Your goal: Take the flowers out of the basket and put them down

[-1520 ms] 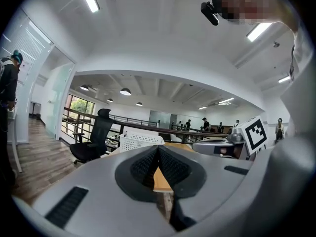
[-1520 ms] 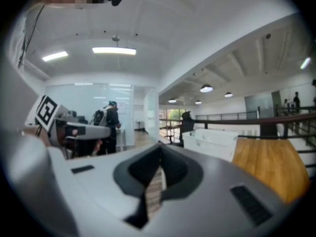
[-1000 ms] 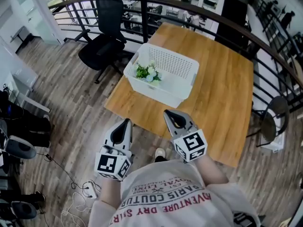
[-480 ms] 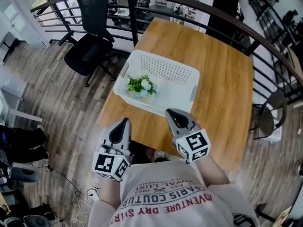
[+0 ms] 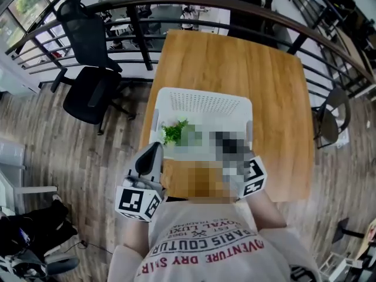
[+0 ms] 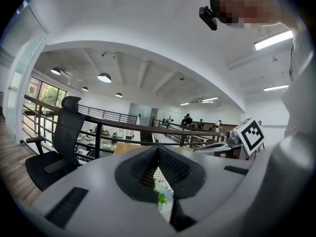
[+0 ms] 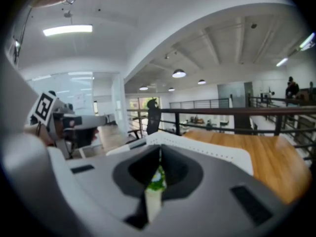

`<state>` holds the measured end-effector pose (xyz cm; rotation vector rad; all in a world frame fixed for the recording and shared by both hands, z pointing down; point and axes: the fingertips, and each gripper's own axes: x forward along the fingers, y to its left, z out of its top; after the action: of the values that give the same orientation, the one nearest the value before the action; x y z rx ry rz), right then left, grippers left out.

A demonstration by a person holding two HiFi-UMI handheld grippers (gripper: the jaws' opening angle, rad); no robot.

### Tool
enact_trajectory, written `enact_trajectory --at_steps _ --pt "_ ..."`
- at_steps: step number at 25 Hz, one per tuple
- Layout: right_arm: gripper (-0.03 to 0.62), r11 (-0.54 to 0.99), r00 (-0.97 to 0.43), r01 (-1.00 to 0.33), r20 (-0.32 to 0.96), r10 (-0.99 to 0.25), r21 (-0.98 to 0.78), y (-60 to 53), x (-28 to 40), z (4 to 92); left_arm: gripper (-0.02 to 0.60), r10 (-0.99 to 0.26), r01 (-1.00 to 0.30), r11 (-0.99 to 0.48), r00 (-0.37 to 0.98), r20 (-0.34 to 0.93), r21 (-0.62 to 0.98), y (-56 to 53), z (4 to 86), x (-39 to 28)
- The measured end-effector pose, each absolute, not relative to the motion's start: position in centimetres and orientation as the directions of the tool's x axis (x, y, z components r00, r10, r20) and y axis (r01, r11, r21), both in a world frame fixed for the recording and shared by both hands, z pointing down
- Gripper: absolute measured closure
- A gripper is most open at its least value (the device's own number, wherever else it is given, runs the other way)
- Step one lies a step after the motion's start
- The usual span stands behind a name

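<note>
A white perforated basket [image 5: 202,103] stands on the wooden table [image 5: 276,93]. In its near left corner lies a small bunch of green and white flowers [image 5: 174,132]. My left gripper [image 5: 155,148] is shut and empty, with its tip at the basket's near left rim, close to the flowers. My right gripper [image 5: 226,143] is partly under a mosaic patch; it reaches over the basket's near rim, shut and empty. In the left gripper view the flowers [image 6: 163,195] show through the slit below the closed tips [image 6: 158,149]. In the right gripper view the flowers [image 7: 157,177] lie just beyond the closed tips [image 7: 160,149].
A black office chair [image 5: 88,93] stands left of the table. A dark metal railing [image 5: 135,4] curves around the table's far side and right. Another chair [image 5: 329,122] stands at the right. Bare tabletop lies beyond and right of the basket.
Both grippers have moved forward to the table. The basket, once well ahead, now lies at their tips. Both stay shut.
</note>
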<state>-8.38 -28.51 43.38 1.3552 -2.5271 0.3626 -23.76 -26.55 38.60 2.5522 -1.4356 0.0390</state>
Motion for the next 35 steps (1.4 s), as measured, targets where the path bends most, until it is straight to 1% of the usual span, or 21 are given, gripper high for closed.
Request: enact_trajectory --at_steps 2,4,6,8,9,11,12,13,14,15,16,18,22,27,31,35 --pt "0.566 0.515 -0.507 -0.854 0.352 -0.787 -0.079 -29.6 -9.0 43.8 0.558 -0.825 -0.833 -0.528 0.549 0.134 0.167 -28.0 38.9 -24.6" --pt "0.565 0.504 -0.477 -0.862 0.407 -0.779 -0.046 -30.6 -9.4 44.6 0.558 -0.808 -0.818 -0.55 0.573 0.14 0.168 -29.5 39.2 -25.3" --pt "0.565 0.523 -0.471 -0.852 0.481 -0.74 -0.029 -31.5 -9.9 45.7 0.558 -0.794 -0.805 -0.567 0.591 0.142 0.173 -30.8 39.2 -25.8" --pt "0.559 0.569 -0.493 -0.822 0.538 -0.684 -0.029 -32.1 -10.4 46.8 0.558 -0.782 -0.793 -0.583 0.606 0.144 0.174 -31.8 39.3 -26.0" --pt "0.537 0.597 -0.505 -0.802 0.564 -0.654 -0.025 -32.3 -10.6 47.4 0.558 -0.776 -0.788 -0.59 0.613 0.146 0.174 -32.1 39.4 -26.1" --pt "0.434 0.676 -0.53 -0.737 0.626 -0.572 -0.007 -32.1 -11.3 49.0 0.558 -0.769 -0.782 -0.597 0.621 0.151 0.178 -32.5 39.7 -26.4" --pt "0.387 0.729 -0.545 -0.684 0.665 -0.511 -0.001 -31.7 -11.9 50.0 0.558 -0.768 -0.782 -0.595 0.621 0.154 0.184 -32.8 40.0 -26.7" --pt "0.309 0.786 -0.557 -0.619 0.706 -0.439 0.0 -31.1 -12.5 51.2 0.558 -0.768 -0.783 -0.592 0.62 0.158 0.192 -32.9 40.3 -27.0" --pt "0.258 0.836 -0.558 -0.549 0.745 -0.365 -0.002 -30.4 -13.0 52.6 0.558 -0.769 -0.784 -0.588 0.619 0.163 0.2 -33.1 40.6 -27.3" --pt "0.219 0.873 -0.551 -0.488 0.778 -0.302 -0.007 -29.8 -13.3 53.8 0.558 -0.769 -0.785 -0.584 0.617 0.169 0.206 -33.2 40.8 -27.6" --pt "0.196 0.896 -0.539 -0.444 0.803 -0.254 -0.014 -29.4 -13.6 55.0 0.558 -0.769 -0.786 -0.581 0.615 0.174 0.211 -33.2 41.0 -27.9" --pt "0.165 0.915 -0.514 -0.403 0.834 -0.204 -0.024 -29.4 -13.8 56.9 0.558 -0.771 -0.79 -0.574 0.61 0.181 0.218 -33.3 41.4 -28.3" --pt "0.146 0.928 -0.466 -0.373 0.869 -0.164 -0.025 -30.5 -14.1 59.9 0.558 -0.779 -0.799 -0.555 0.597 0.19 0.233 -33.2 42.1 -28.9" --pt "0.138 0.941 -0.449 -0.33 0.889 -0.093 -0.068 -31.5 -15.0 63.1 0.558 -0.784 -0.808 -0.533 0.583 0.214 0.249 -33.5 43.2 -29.6" --pt "0.138 0.954 -0.414 -0.297 0.905 -0.1 -0.03 -32.6 -15.1 65.5 0.558 -0.787 -0.815 -0.518 0.573 0.229 0.258 -33.7 44.1 -30.1" --pt "0.138 0.968 -0.42 -0.251 0.903 -0.088 -0.023 -33.2 -15.9 66.5 0.558 -0.789 -0.824 -0.5 0.56 0.251 0.267 -33.7 44.9 -30.4"
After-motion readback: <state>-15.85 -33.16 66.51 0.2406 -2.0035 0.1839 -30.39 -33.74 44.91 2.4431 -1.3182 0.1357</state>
